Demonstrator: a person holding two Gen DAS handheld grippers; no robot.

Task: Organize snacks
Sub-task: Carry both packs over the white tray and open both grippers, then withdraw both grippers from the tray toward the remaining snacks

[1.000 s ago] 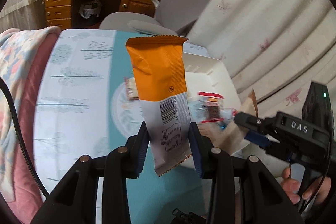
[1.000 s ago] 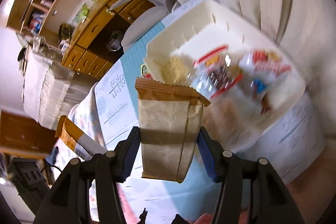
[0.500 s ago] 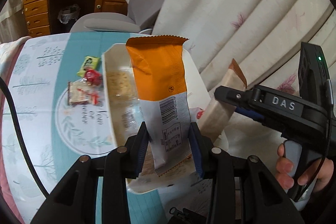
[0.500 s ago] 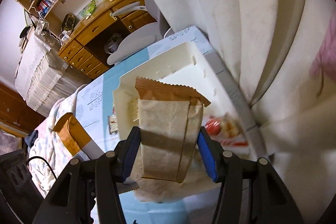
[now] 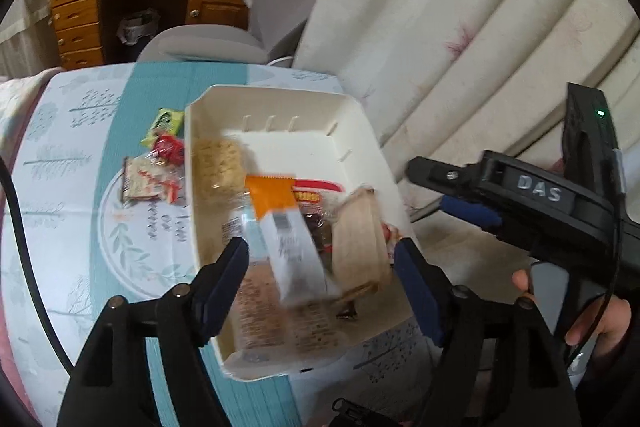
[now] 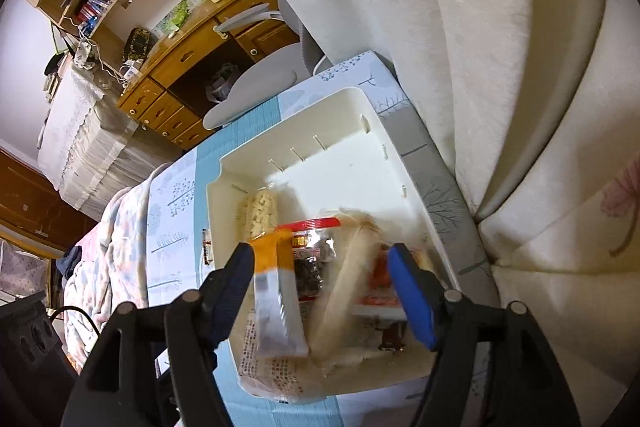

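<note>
**Both packets loose over the white bin**

The left gripper (image 5: pixel 322 275) hangs above the near end of the white bin (image 5: pixel 362 119), and its jaws have just been opening: the pads stand wide, clear of the orange-and-white packet (image 5: pixel 288 243), which lies blurred between them without touching either pad, its orange end toward the far wall of the bin. Just beside it, toward the curtain side, the tan paper packet (image 5: pixel 358 239) sits tilted in the bin.

The right gripper (image 6: pixel 320 291) is over the same near end, and its jaws too have just been opening; the tan packet shows blurred between its pads, free of both. In the left wrist view the right gripper reaches in from the curtain side, with the person's hand (image 5: pixel 592 311) wrapped round its handle.

Inside the bin a pale noodle block (image 5: pixel 218 167) lies against the wall nearest the table's middle, and a clear bag with a red strip (image 6: pixel 314 247) lies under the two packets. The far half of the bin floor is bare.

The bin stands at the table's edge by the cream curtain (image 5: pixel 460 27). On the patterned tablecloth (image 5: pixel 80 227), just outside the bin's wall, three small snacks (image 5: pixel 158 163) lie together: green, red and a clear wrapped one.
</note>
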